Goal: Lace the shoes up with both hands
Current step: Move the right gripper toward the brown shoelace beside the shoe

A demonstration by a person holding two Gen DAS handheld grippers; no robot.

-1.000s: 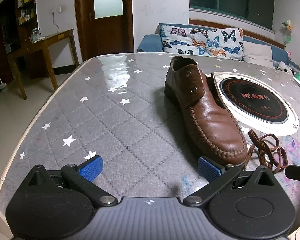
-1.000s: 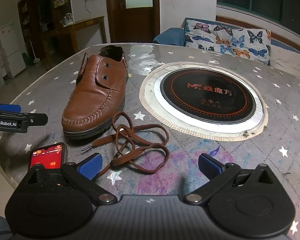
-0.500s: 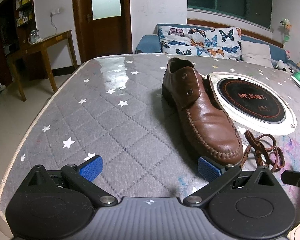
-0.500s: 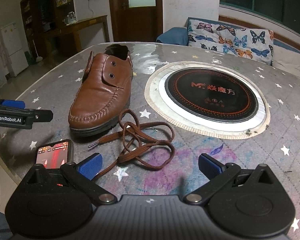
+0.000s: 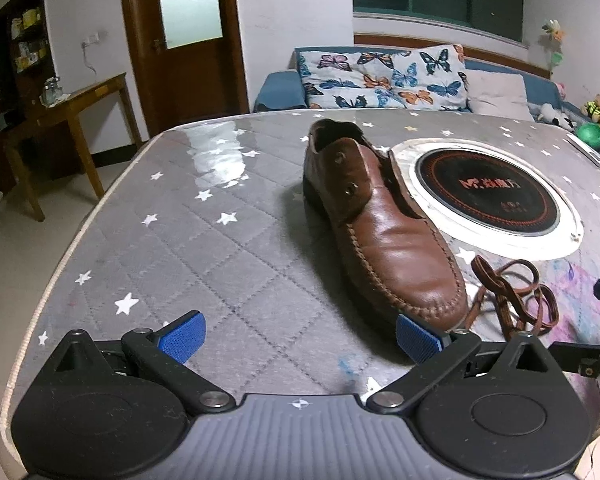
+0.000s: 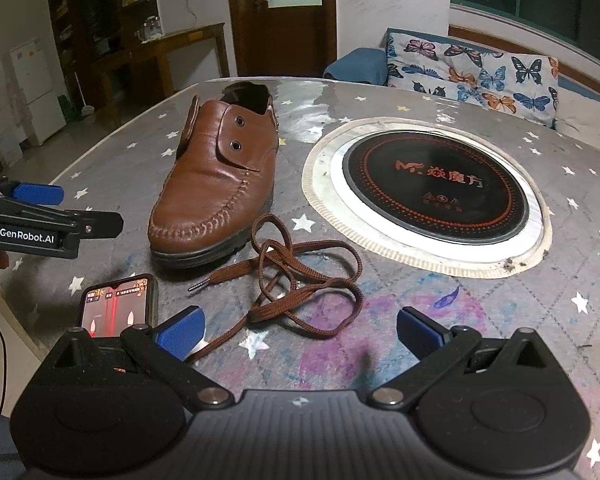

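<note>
Two grippers, both spread wide and holding nothing. The left gripper (image 5: 300, 334) hovers over the starred table cover (image 5: 204, 248), its right blue pad (image 5: 418, 338) just in front of the brown shoe's (image 5: 384, 232) toe. The right gripper (image 6: 298, 330) hangs above the loose brown lace (image 6: 300, 276), which lies in a tangle beside the toe, unthreaded. A lit phone (image 6: 118, 304) sits near the right gripper's left pad (image 6: 182, 330); an induction hob (image 6: 432, 188) lies beyond.

Both grippers, left (image 5: 300, 338) and right (image 6: 298, 330), have edged forward over the tabletop's near edge toward the shoe (image 6: 216, 184).
</note>
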